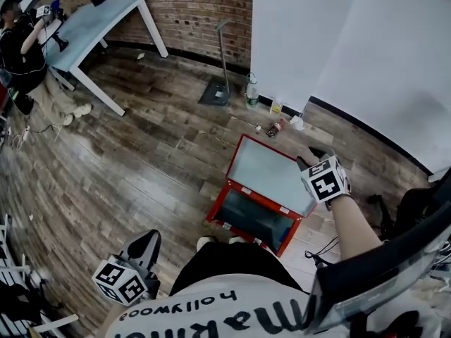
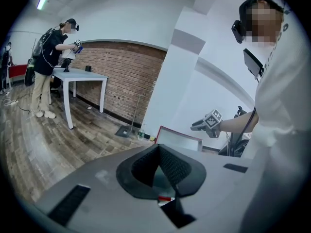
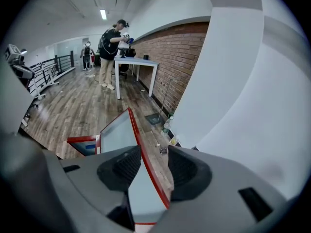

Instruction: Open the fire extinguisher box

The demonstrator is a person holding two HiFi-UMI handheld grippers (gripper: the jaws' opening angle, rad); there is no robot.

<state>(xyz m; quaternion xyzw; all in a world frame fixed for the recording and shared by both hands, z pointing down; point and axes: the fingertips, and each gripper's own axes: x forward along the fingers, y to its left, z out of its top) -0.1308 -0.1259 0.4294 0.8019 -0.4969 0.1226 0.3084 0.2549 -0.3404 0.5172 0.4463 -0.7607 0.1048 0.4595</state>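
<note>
I see the fire extinguisher box (image 1: 220,201) lying on the wooden floor (image 1: 141,160) just in front of my feet, a red frame with a dark inside. Its door (image 1: 271,174), a pale pane in a red border, is lifted off the frame and tilts up on the side away from me, hinged along the box's far long side.

My right claw (image 1: 312,158) is at the door's raised far corner. In the right gripper view the red edge of the door (image 3: 146,164) runs straight between the two pads, and the right claw (image 3: 154,166) is clamped on it, with the left pad against the pane.

My left claw (image 1: 146,243) hangs low at my left side, well apart from the box. In the left gripper view its pads meet at the tip, so the left claw (image 2: 158,149) is clenched on nothing.

Past the box, a bottle (image 1: 251,90) stands on the floor by the white wall (image 1: 317,41). Another person (image 1: 21,41) stands at a pale tabletop (image 1: 99,20) near the brick wall (image 1: 197,5).
</note>
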